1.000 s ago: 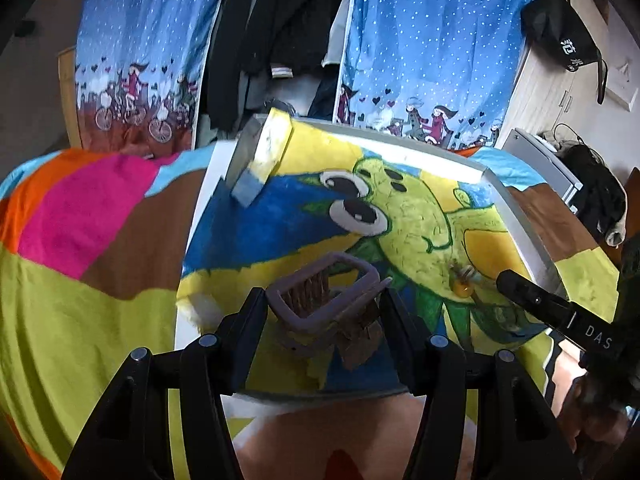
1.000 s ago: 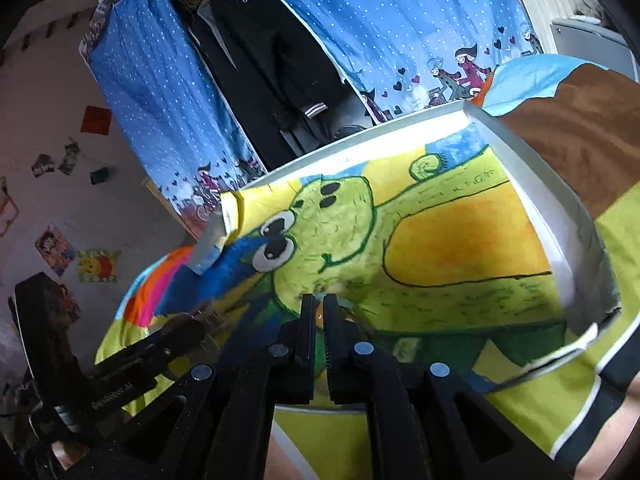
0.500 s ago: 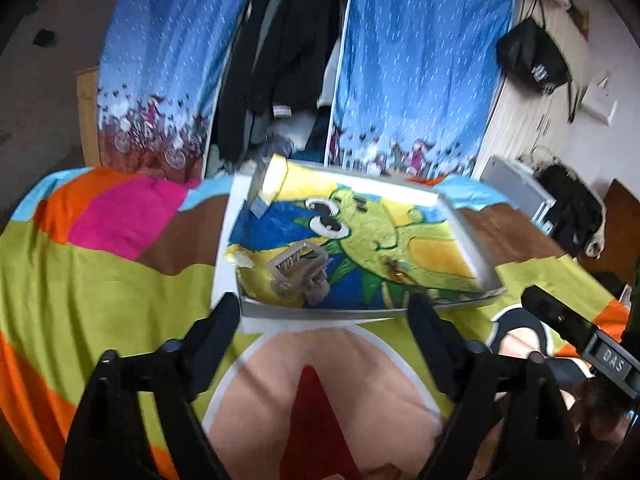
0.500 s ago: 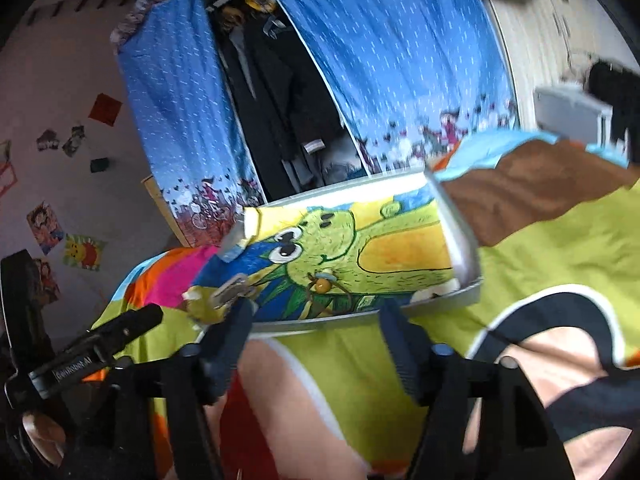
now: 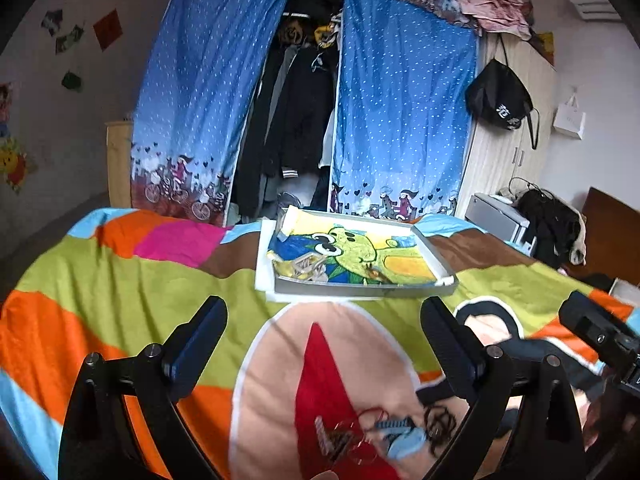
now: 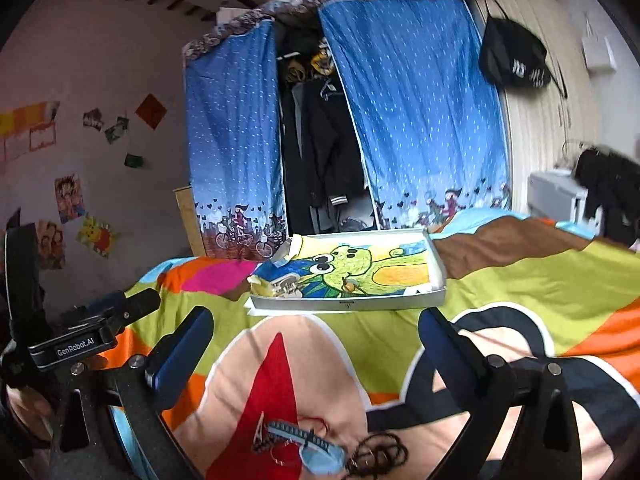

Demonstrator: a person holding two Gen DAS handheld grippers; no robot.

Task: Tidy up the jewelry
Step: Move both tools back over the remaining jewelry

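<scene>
A shallow white tray (image 5: pixel 360 289) (image 6: pixel 348 303) lined with a cartoon drawing lies far out on the colourful blanket. Inside it sit a mauve claw hair clip (image 5: pixel 306 265) (image 6: pixel 285 282) at the left and a small orange-beaded piece (image 5: pixel 374 270) (image 6: pixel 351 286) near the middle. Close to me on the blanket lies a pile of jewelry: a blue comb clip (image 5: pixel 394 426) (image 6: pixel 298 434), a red cord (image 5: pixel 372 416) and a dark beaded bracelet (image 5: pixel 440 424) (image 6: pixel 378 454). My left gripper (image 5: pixel 322 322) is open and empty above the pile. The right gripper (image 6: pixel 314 328) is open and empty too.
Blue dotted curtains (image 5: pixel 400 100) frame an open wardrobe of dark clothes (image 5: pixel 296 120) behind the bed. A black bag (image 5: pixel 500 98) hangs on the right. The other gripper's body (image 6: pixel 80 340) shows at the left of the right wrist view.
Both grippers let go of their pieces in the tray, opened wide and pulled well back toward me. The clip and beaded piece stay in the tray; the near jewelry pile has come into view.
</scene>
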